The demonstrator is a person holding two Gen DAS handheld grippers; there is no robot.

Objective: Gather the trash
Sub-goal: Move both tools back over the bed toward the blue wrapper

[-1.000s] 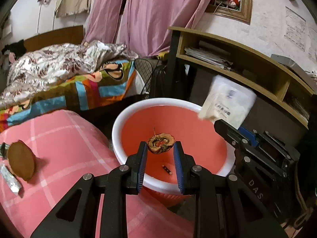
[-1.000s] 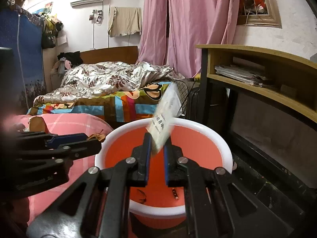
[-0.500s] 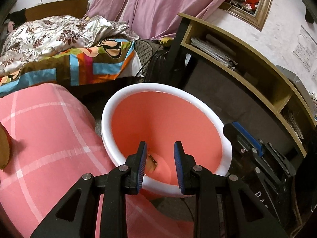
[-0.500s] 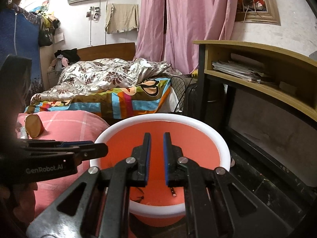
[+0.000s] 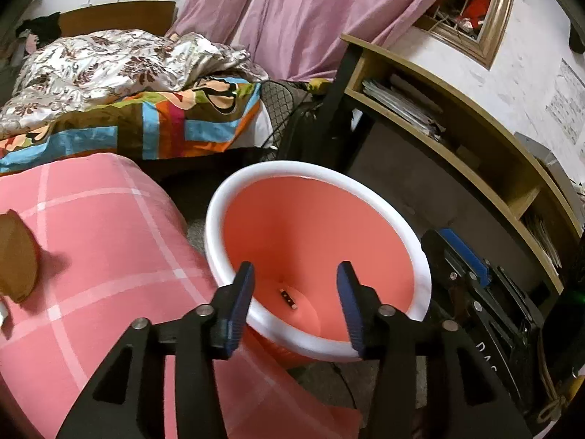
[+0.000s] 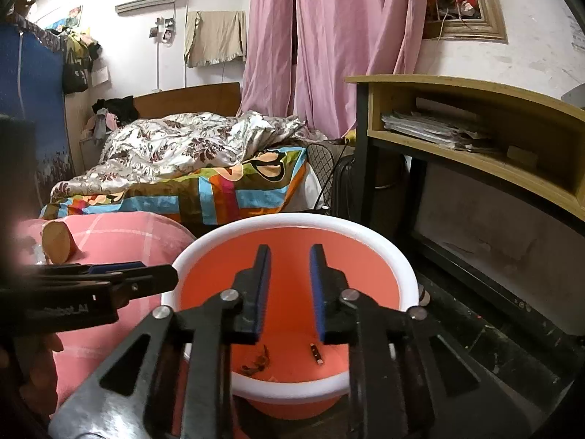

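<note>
A red bin with a white rim (image 5: 422,256) stands on the floor beside a pink checked cloth. My left gripper (image 5: 295,269) hangs over the bin's near rim, its jaws opening with nothing between them. From the other side, my right gripper (image 6: 290,250) points into the bin (image 6: 292,221); its jaws are opening a little and are empty too. A dried brown scrap (image 6: 256,362) and a small butt (image 6: 316,354) lie on the bin's floor. The butt (image 5: 287,297) also shows in the left wrist view. A brown round piece (image 6: 56,241) rests on the pink cloth (image 6: 120,234).
A wooden shelf unit (image 6: 475,117) with stacked papers stands close to the right of the bin. Behind it are a bed with a patchwork cover (image 6: 219,190), a wire basket (image 6: 321,168) and pink curtains. A hand (image 6: 40,369) holds the left gripper.
The brown scrap has left my left gripper and lies in the bin. The white packet is gone from my right gripper and out of view. Both pairs of jaws have widened.
</note>
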